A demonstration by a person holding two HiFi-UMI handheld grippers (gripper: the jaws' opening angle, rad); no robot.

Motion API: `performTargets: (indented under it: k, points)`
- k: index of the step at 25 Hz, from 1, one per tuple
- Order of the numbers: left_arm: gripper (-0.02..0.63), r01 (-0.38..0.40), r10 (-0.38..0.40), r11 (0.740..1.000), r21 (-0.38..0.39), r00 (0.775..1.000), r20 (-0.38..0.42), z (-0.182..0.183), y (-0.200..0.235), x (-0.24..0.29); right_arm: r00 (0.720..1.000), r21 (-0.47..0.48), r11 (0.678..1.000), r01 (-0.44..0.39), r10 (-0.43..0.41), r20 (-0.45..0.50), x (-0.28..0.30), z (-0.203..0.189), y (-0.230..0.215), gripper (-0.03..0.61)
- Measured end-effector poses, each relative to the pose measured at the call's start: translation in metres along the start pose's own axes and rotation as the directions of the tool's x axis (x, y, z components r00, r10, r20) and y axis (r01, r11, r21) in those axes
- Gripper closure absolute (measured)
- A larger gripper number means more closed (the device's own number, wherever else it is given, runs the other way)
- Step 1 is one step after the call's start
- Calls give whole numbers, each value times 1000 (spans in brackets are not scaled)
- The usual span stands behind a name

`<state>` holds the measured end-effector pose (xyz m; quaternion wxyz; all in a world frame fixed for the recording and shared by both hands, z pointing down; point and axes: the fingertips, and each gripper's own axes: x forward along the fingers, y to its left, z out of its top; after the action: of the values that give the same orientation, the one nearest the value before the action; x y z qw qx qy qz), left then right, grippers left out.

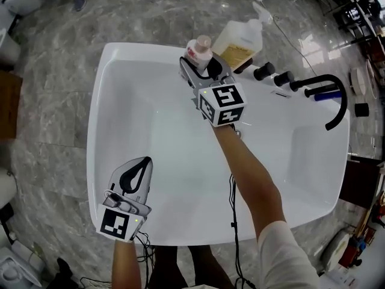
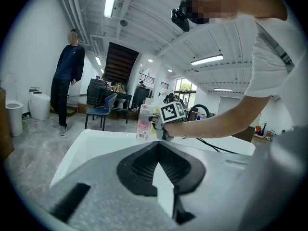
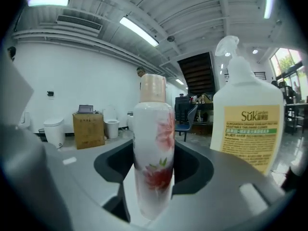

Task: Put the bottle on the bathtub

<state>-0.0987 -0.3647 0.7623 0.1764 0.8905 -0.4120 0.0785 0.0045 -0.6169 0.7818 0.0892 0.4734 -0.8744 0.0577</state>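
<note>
A white bottle (image 1: 198, 52) with a red flower print and a tan cap stands upright at the far rim of the white bathtub (image 1: 99, 101). My right gripper (image 1: 203, 66) is shut on the bottle, one jaw on each side. In the right gripper view the bottle (image 3: 154, 124) fills the gap between the jaws of the right gripper (image 3: 153, 163). My left gripper (image 1: 147, 161) hangs over the tub's near left part, shut and empty. The left gripper (image 2: 158, 146) view shows the bottle (image 2: 143, 125) far ahead, with the right gripper beside it.
A large white spray bottle (image 1: 240, 41) with a yellow label stands on the rim just right of the bottle, also in the right gripper view (image 3: 248, 124). Black knobs (image 1: 264, 72) and a black faucet (image 1: 334, 95) line the right rim. A person (image 2: 67, 76) stands on the floor.
</note>
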Motion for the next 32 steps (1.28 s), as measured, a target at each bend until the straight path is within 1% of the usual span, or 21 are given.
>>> performTargets:
  k: [4,8,13,19,20,27,32]
  points:
    - [617,1,-1,1000,7,1000,9,3,2,2,997,16,997,75,-76,5,33,-7,-16,337]
    - [617,8,-8,1000,-1,1000,-18,-12,-5,-6,991,18,991,134,-134,11,54,-7,-28,337]
    - [617,1,-2,1000,-23,999,-36,-24,-7,-15,988,-14,988,153,-153,32,60,-5,-29,334]
    - [617,-8,7,999,-36,1000,-29,-21,-6,-20,988,-24,990,138,-136,69,61,-4,-28,333]
    - [617,-11,10,999,-36,999,-30,-21,-6,-21,989,-21,991,135,-133,69,60,-5,-27,341]
    - [617,-11,10,999,-32,1000,-26,-19,-17,-24,991,8,993,121,-121,60,42,-9,-25,321]
    - [615,-1,0,1000,-28,1000,-27,-16,-30,-24,990,9,991,137,-137,40,26,-16,-25,319]
